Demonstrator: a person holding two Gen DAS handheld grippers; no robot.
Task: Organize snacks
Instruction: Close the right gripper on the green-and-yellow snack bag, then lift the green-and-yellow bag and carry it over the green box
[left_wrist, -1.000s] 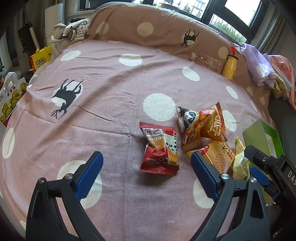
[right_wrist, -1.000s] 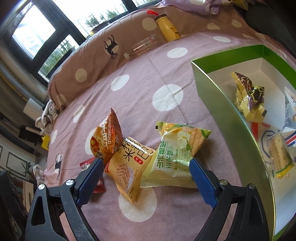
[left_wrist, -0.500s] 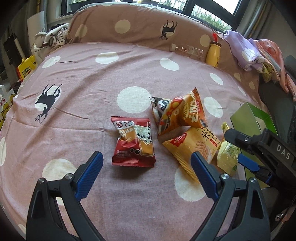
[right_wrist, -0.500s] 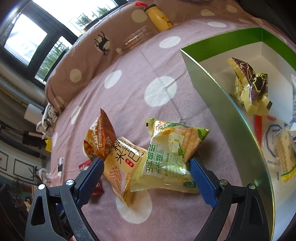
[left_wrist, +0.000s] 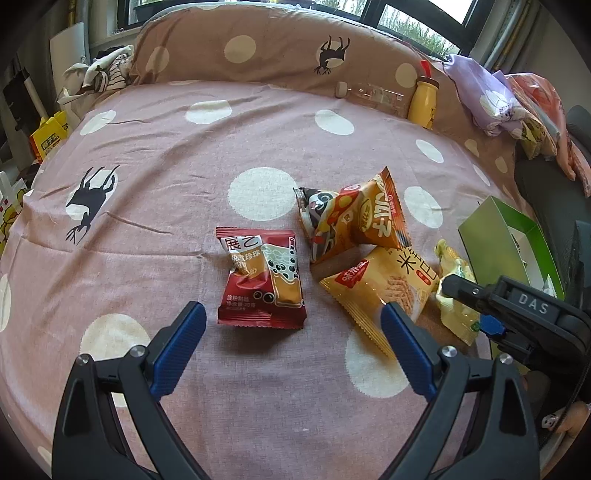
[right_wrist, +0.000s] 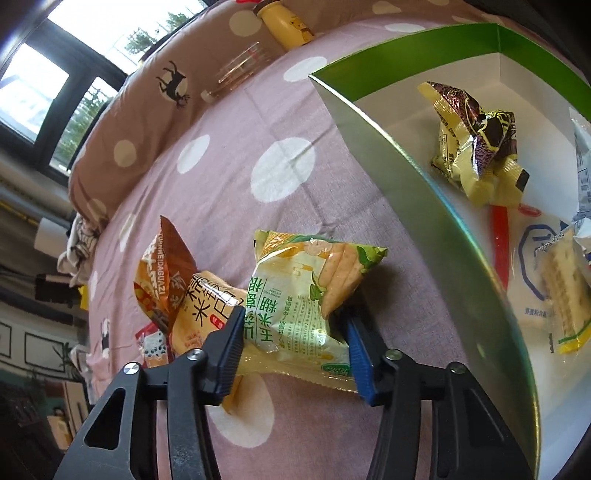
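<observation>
Covering the whole work surface: a pink cotton bedspread (left_wrist: 184, 177) with cream dots and black deer silhouettes, lightly creased; a brown bolster (left_wrist: 280, 55) in the same print lies along the far edge below dark-framed windows. Against the bolster: one yellow bottle (left_wrist: 423, 101) and one clear plastic bottle (left_wrist: 373, 95) on its side.

Left wrist view only: a red crinkled snack packet (left_wrist: 260, 282) lying flat, between and just ahead of the left gripper (left_wrist: 291, 341), whose blue ribbed pads stand wide apart with nothing between them. An orange puffed packet (left_wrist: 354, 218) leans on a yellow cracker packet (left_wrist: 384, 288).

Right wrist view only: the interior of the green-walled cardboard box (right_wrist: 402, 162), white floor, holding a yellow-and-purple packet (right_wrist: 476, 151) and a clear-wrapped cracker pack (right_wrist: 565, 291).

Right gripper (right_wrist: 295, 347): jaws have just been closing and now pinch the glossy pale-green cracker packet (right_wrist: 306, 291) near its lower seam, on the bedspread just beside the box wall.
</observation>
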